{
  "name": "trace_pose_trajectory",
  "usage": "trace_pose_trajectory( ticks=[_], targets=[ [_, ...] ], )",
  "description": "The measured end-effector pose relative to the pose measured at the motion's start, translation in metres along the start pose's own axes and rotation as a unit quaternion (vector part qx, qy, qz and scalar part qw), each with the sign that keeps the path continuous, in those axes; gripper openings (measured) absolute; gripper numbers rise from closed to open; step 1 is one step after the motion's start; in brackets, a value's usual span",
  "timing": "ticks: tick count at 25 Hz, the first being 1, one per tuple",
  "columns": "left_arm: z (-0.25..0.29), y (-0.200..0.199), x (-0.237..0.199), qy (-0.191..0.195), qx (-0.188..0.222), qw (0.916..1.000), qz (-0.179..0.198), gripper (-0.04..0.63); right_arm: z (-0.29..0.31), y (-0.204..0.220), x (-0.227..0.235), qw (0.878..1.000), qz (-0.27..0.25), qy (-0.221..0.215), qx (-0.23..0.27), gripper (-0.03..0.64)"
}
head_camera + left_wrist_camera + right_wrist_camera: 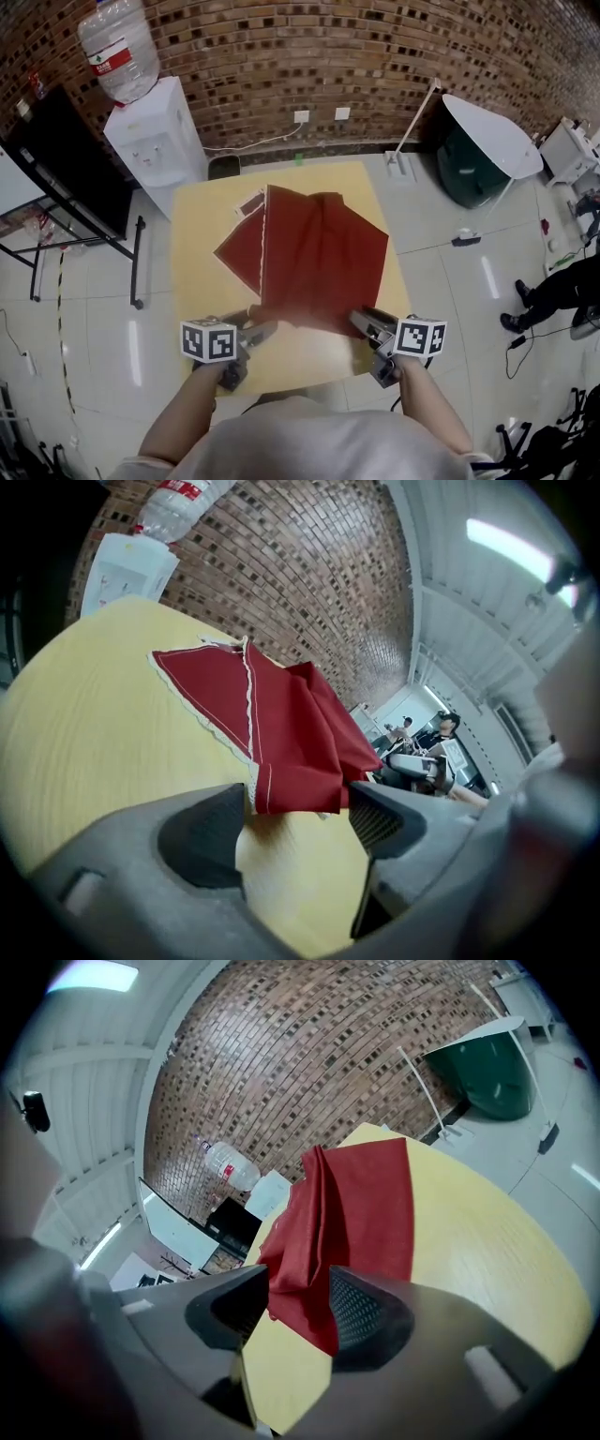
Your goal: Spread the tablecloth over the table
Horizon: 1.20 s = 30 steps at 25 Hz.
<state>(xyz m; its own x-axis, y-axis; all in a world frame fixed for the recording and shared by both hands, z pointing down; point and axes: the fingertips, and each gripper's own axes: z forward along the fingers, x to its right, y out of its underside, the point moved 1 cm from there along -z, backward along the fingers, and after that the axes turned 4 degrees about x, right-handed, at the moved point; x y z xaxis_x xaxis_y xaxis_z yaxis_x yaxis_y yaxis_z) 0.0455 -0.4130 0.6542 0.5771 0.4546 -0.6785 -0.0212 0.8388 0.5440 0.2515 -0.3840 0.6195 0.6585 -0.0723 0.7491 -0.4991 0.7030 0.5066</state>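
"Two questions for us: how far along are we, and is there anything to read?"

"We'd say early. The tablecloth (319, 253) is on the bench (197, 281), in its middle, but bunched and doubled over itself. A white-trimmed flap is folded out on the bench's left half. Bare wood shows down both sides of the bench and along its near and far edges."

"And our claws?"

"Both hang at the bench's near edge. The left claw (255, 333) has its jaws apart. In its own view the cloth's near corner lies between the tips, and neither pad presses on it. The right claw (368, 323) is parted as well, with the cloth's other near corner sitting between its jaws, loose as far as we can judge."

"So what's left?"

"Nearly all of it, we reckon. We have to open out the folds, draw the cloth toward every edge of the bench and flatten the ridges running down its middle."

"Any writing?"

"Little. The water bottle (117, 47) on the cooler (155, 141), beyond the bench's far left corner, carries a red label, but its print is too small for us to read. The cubes on our claws bear only black-and-white square patterns, no words. We see no brand on the cloth or the bench."
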Motion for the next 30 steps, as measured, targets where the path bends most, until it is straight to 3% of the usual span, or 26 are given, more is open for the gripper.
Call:
trace_pose_trajectory(
  ticks=[6, 9, 11, 12, 18, 23, 30],
  targets=[
    [0.013, -0.006, 0.002, 0.021, 0.0, 0.9993, -0.031, 0.326, 0.02, 0.006, 0.005, 1.0, 0.018, -0.006, -0.02, 0.187],
    [0.017, -0.004, 0.006, 0.029, -0.01, 0.9989, -0.034, 0.172, 0.027, 0.007, 0.001, 0.999, 0.018, -0.014, -0.029, 0.137],
    [0.018, -0.004, 0.007, 0.025, -0.013, 0.9993, -0.026, 0.061, 0.029, 0.007, 0.0, 0.999, 0.013, -0.01, -0.031, 0.069],
    [0.018, -0.004, 0.008, 0.024, -0.015, 0.9993, -0.023, 0.041, 0.029, 0.007, -0.001, 0.999, 0.01, -0.007, -0.032, 0.027],
    [0.008, -0.014, 0.014, 0.008, -0.008, 0.9999, 0.006, 0.025, 0.02, -0.003, -0.017, 1.0, -0.013, -0.01, -0.022, 0.008],
    [-0.004, -0.026, 0.029, -0.008, 0.036, 0.9992, 0.015, 0.023, 0.001, -0.016, -0.031, 0.999, -0.039, -0.021, 0.001, 0.008],
    [-0.04, -0.052, 0.068, -0.022, 0.091, 0.9931, 0.071, 0.021, -0.032, -0.04, -0.065, 0.994, -0.083, -0.046, 0.054, 0.008]
  ],
)
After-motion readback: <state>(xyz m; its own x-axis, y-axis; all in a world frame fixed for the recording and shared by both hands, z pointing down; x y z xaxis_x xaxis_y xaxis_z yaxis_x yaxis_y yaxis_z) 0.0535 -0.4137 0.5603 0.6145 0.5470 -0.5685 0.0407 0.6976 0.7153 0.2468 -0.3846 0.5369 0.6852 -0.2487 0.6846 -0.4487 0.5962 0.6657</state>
